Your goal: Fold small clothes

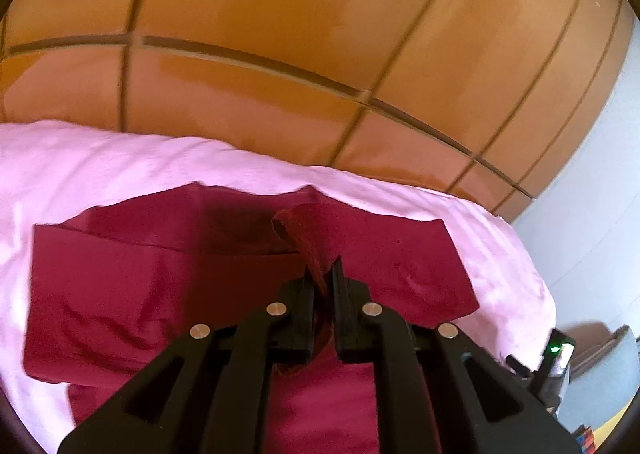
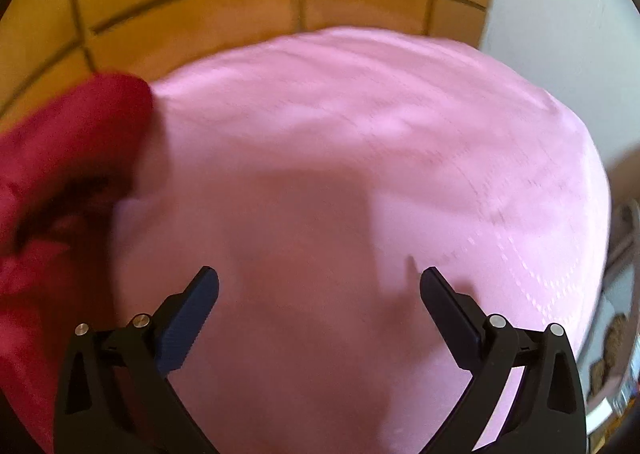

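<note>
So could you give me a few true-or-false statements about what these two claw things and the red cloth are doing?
1. The left gripper is pinching a fold of the red garment. True.
2. The right gripper is clamped on the garment too. False: its jaws stand wide apart, with nothing between them.
3. The garment lies on a pink sheet. True.
4. The sheet is blue. False: it is pink.
5. An orange-brown panelled wall stands behind the bed. True.

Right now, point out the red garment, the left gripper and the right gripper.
red garment (image 1: 120, 294): left wrist view, flat panel.
left gripper (image 1: 322, 274): left wrist view, fingertips pinching cloth.
right gripper (image 2: 320, 282): right wrist view, open gap.
</note>
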Demonstrator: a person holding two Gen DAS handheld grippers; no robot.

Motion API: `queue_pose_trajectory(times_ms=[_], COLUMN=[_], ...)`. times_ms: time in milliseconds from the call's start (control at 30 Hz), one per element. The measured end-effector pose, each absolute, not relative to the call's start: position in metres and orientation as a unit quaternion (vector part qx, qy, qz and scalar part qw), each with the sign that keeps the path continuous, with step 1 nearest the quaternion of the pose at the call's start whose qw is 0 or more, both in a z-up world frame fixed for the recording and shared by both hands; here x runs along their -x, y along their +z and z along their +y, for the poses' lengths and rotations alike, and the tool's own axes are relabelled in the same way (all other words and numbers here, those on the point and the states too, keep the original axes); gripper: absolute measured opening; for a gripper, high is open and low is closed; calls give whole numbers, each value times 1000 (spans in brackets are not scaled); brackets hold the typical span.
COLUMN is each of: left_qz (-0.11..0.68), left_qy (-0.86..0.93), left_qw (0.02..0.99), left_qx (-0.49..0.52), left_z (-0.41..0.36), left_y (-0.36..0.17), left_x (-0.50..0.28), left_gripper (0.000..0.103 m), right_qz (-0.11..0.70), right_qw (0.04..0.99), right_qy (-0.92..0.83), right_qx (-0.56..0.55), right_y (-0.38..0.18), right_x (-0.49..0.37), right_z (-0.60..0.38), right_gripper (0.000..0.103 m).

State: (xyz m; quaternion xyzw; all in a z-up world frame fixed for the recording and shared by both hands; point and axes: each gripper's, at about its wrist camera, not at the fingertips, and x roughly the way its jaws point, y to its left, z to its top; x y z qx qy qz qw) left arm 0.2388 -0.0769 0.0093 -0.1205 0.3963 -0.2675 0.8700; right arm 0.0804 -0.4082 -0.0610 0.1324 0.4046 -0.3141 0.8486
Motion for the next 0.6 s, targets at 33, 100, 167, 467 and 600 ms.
queue_pose_trajectory(times_ms=[33,100,167,467,600], left_qz=[399,404,412,442,454], left_qy=[-260,-246,-235,-207,-193], left_qw=[871,870,867,852,848], left_qx=[125,138,155,188,193], left_z=[-69,-53,-37,-3,1], left_y=[6,0,-7,-39,-55], left_x=[-242,-245,-250,-263,-267], left_gripper=[6,6,6,7,7], right_qz=[397,389,390,417,381], right_qw=[859,878,891,889,896], right_qy=[-294,-242,-200,-186,-215], right_qx=[-136,-138,-119,-38,-82], right_y=[-55,-47,-42,-56,-52], right_x=[-83,-94,-109,-177,-181], right_z=[-404,-392,-376,-348,-361], right_gripper=[100,100,100,100,100])
